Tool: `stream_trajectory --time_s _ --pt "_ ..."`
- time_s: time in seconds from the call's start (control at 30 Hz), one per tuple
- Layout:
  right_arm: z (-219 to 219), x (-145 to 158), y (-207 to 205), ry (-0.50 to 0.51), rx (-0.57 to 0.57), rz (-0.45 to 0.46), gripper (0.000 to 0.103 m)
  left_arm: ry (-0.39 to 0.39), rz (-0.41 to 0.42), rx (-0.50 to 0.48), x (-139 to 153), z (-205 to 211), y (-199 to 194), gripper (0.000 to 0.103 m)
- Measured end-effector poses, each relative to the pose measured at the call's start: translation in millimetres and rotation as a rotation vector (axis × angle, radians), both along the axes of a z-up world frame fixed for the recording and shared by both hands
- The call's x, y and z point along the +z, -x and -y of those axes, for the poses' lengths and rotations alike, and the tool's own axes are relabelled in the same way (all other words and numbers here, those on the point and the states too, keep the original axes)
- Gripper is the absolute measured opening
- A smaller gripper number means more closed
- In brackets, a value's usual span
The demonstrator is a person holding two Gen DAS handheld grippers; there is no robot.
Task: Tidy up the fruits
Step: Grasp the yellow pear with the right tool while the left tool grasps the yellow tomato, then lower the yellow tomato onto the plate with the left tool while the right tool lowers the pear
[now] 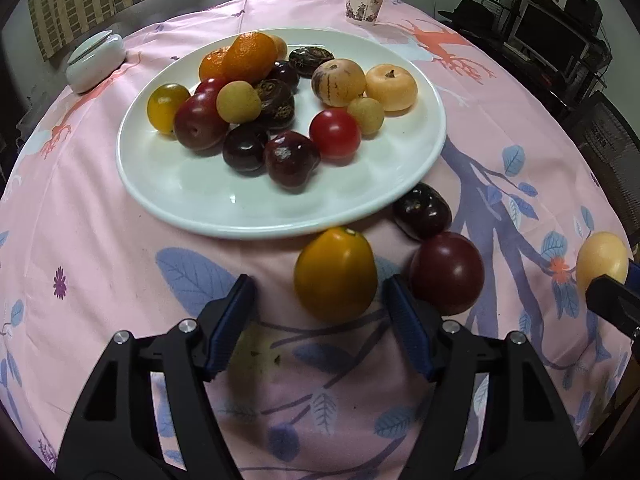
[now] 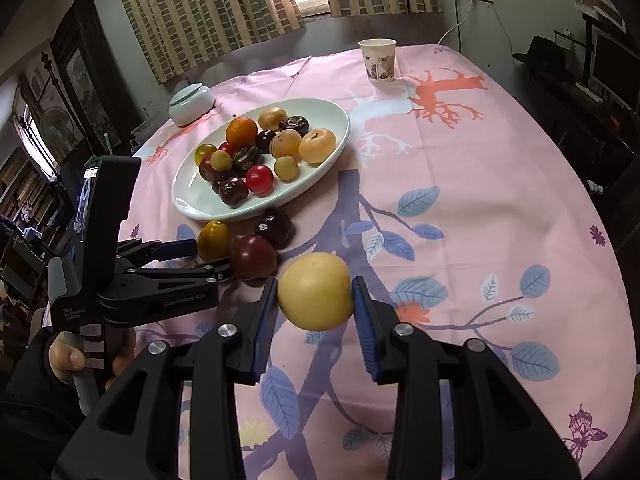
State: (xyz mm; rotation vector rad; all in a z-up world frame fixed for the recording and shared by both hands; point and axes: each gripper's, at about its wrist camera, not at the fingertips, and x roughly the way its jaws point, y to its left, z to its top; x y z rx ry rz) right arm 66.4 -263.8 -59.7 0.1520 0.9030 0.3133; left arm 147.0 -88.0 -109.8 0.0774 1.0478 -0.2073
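A white plate (image 1: 180, 200) (image 2: 188, 204) holds several fruits: oranges, tomatoes, dark cherries and pale yellow ones. In front of it on the pink cloth lie an orange-yellow tomato (image 1: 335, 274) (image 2: 214, 240), a dark red plum (image 1: 446, 272) (image 2: 253, 256) and a dark cherry (image 1: 422, 210) (image 2: 276, 226). My left gripper (image 1: 320, 284) (image 2: 212, 258) is open around the tomato, which sits near the right pad with a gap on the left. My right gripper (image 2: 315, 286) is shut on a pale yellow fruit (image 2: 316, 290) (image 1: 602, 260), lifted off the cloth to the right of the plum.
A paper cup (image 1: 365, 0) (image 2: 378, 58) stands at the far edge of the round table. A pale lidded jar (image 1: 94, 60) (image 2: 191, 102) sits at the back left. A hand (image 2: 64, 356) holds the left gripper's handle. Dark furniture and a chair stand off to the right.
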Motion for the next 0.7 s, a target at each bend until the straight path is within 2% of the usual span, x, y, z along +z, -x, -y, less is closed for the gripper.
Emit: stream_trajectory --time_s 0.03,0.1,0.17,0.4,0.53,0.7 --pt "0 0 0 -0.002 -0.001 -0.002 0.037 0.012 0.002 -0.001 1 0 -1 0.067" --pt "0 0 0 -0.001 -0.001 -0.002 0.037 0.008 0.013 -0.001 2 0 0 0.044" --pt "-1 0 0 0.001 0.0 -0.002 0.037 0.037 0.009 -0.014 3 -2 3 0.037" --pt "-15 8 6 0.015 0.021 0.013 0.037 0.13 0.002 -0.032 18 -22 42 0.037" --pt "-34 10 6 0.011 0.06 -0.001 0.037 0.158 0.045 -0.037 33 -38 74 0.037" --pt "-68 16 10 0.036 0.124 0.008 0.038 0.171 0.084 -0.031 47 -58 92 0.037"
